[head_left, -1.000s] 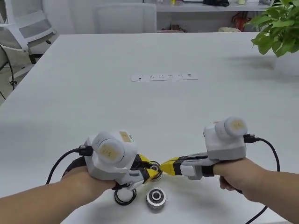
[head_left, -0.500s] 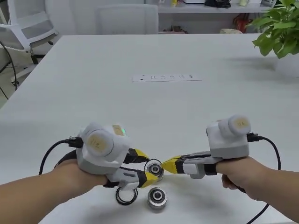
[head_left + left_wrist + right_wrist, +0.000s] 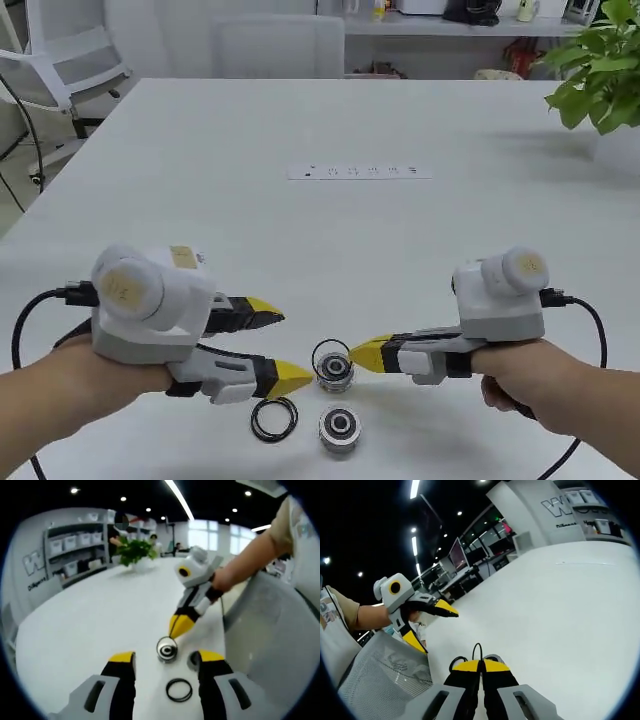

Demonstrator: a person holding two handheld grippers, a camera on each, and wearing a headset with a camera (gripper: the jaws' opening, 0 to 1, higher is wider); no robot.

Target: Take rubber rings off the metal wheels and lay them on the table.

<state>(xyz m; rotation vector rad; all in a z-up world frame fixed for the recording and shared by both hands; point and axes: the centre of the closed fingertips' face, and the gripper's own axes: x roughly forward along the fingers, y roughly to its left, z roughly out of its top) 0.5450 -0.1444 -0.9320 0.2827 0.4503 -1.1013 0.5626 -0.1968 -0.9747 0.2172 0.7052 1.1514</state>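
right gripper point(image 3: 356, 353) clamped tight on a thin rubber ring point(image 3: 330, 342) right at the metal wheel point(image 3: 333, 369), left gripper point(image 3: 290, 347) spread wide just left of that wheel, loose ring point(image 3: 273, 418) and second wheel point(image 3: 339, 425) lay on the table point(image 3: 350, 240) just nearer the person

Near the front edge of the desk point(image 3: 320, 240), one wheel point(image 3: 333, 368) sits between the left tool point(image 3: 280, 345) on its left and the right tool point(image 3: 360, 352) on its right. The right tool's closed tips meet the ring point(image 3: 331, 343) on that wheel, while the left tool's spread jaws stand just apart from it. Closer to the person lie a second wheel point(image 3: 339, 427) and, just left of it, a loose ring point(image 3: 273, 418), both apart from the tools; far behind, a power strip point(image 3: 360, 172) lies mid-desk and a plant point(image 3: 600, 70) stands at the back right.
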